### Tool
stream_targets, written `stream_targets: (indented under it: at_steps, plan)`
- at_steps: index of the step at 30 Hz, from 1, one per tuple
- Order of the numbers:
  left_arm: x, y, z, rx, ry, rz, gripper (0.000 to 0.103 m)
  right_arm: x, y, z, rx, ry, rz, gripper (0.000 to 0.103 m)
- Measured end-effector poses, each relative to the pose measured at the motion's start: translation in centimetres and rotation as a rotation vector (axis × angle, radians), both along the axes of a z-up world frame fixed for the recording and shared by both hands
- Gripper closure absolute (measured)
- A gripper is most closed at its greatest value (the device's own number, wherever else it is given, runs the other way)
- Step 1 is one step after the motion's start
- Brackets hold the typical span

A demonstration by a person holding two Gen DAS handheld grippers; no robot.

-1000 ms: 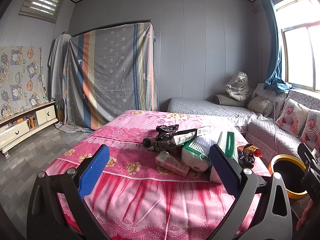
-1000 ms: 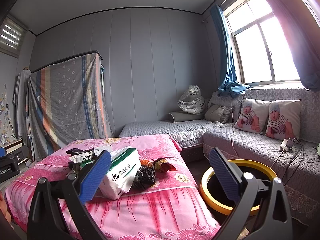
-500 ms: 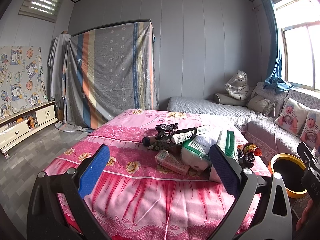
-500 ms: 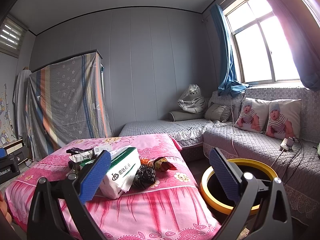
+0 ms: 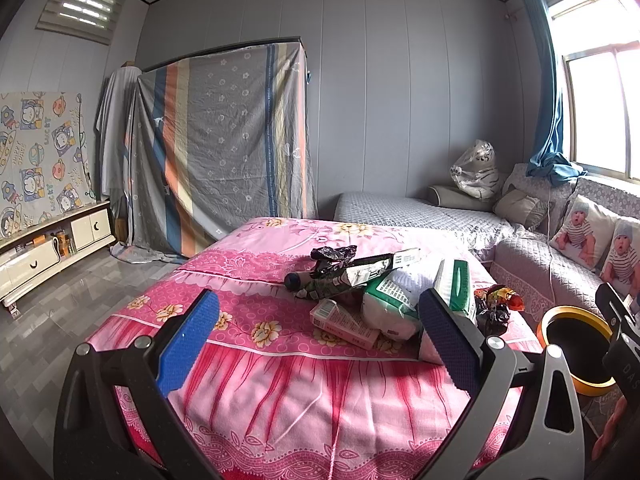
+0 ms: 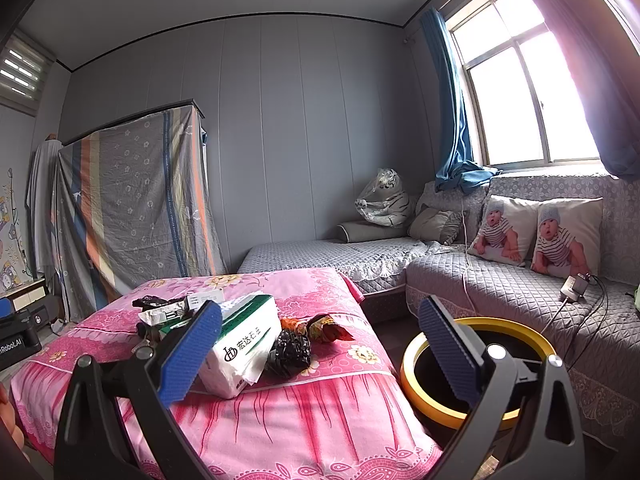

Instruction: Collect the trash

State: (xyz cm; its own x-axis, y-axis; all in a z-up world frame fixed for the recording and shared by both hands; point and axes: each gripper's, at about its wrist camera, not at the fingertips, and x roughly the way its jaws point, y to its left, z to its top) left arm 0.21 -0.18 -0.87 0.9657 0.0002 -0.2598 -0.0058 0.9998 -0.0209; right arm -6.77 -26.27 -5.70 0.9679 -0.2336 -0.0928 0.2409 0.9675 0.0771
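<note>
A pile of trash lies on the pink flowered table cover (image 5: 280, 380): a white and green tissue pack (image 5: 400, 300) (image 6: 244, 344), a small pink box (image 5: 344, 322), a dark bottle wrapped in a label (image 5: 344, 276), a crumpled black bag (image 6: 290, 354) (image 5: 492, 314) and a red-orange wrapper (image 6: 324, 326) (image 5: 500, 294). A black bin with a yellow rim (image 6: 472, 364) (image 5: 576, 348) stands on the floor to the right of the table. My left gripper (image 5: 316, 344) is open and empty, short of the pile. My right gripper (image 6: 320, 352) is open and empty, above the table's near right corner.
A grey quilted sofa (image 6: 500, 280) with baby-print pillows (image 6: 536, 232) runs along the right and back. A striped sheet covers a wardrobe (image 5: 224, 144) at the back left. A low white cabinet (image 5: 52, 248) stands on the left. A charger and cables (image 6: 576, 288) lie on the sofa.
The views have barely shifted. Both grippers stay open and empty, and the trash has not moved.
</note>
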Motion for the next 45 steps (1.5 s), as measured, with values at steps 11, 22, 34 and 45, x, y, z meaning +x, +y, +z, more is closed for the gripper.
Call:
stream_targets:
  at_steps: [11, 22, 34, 45]
  plan:
    - [-0.5, -0.2, -0.4, 0.011, -0.008, -0.026, 0.008, 0.1, -0.5, 0.6, 0.009, -0.016, 0.036, 0.008]
    - [2.4, 1.0, -1.4, -0.068, 0.102, -0.177, 0.008, 4.7, -3.7, 0.4, 0.05, 0.174, 0.366, 0.008]
    - [6.7, -0.2, -2.7, 0.185, 0.148, -0.175, 0.008, 14.8, -4.9, -3.1, 0.013, 0.439, 0.52, 0.012]
    - [9.6, -4.0, -3.1, 0.171, 0.238, -0.444, 0.008, 21.8, -7.0, -7.4, 0.126, 0.653, 0.577, 0.047]
